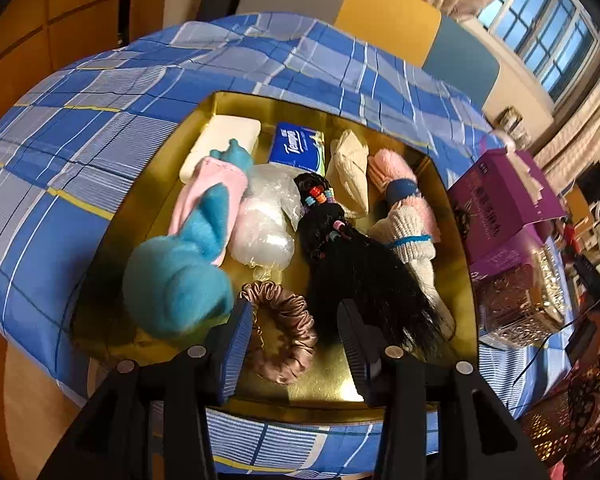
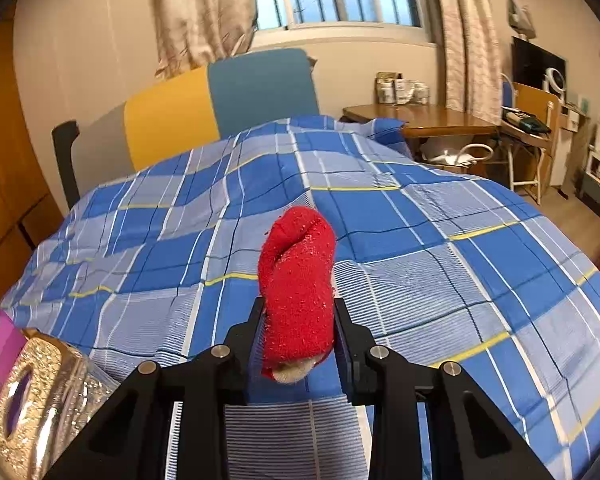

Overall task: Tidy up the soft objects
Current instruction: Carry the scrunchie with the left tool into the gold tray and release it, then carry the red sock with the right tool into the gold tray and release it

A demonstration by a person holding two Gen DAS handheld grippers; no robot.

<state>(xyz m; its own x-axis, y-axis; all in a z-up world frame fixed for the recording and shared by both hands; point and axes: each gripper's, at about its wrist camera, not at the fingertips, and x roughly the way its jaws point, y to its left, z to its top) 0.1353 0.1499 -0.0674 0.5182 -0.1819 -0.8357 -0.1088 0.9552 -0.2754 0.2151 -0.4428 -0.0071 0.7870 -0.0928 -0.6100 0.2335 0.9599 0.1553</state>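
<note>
left gripper point(image 1: 292, 332): spread over brown scrunchie point(image 1: 284, 332) in gold tray point(image 1: 456, 216), lift clear | right gripper point(image 2: 298, 320): pinching red sock point(image 2: 298, 280) | place it near the far socks

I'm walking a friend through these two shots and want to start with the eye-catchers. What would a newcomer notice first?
First, the red fuzzy sock clamped in the right gripper above the blue plaid bedspread. Next, the gold tray crowded with soft things: a blue plush toy at its left, a black hairpiece with coloured beads in the middle, and a brown satin scrunchie lying between the open fingers of the left gripper.
</note>
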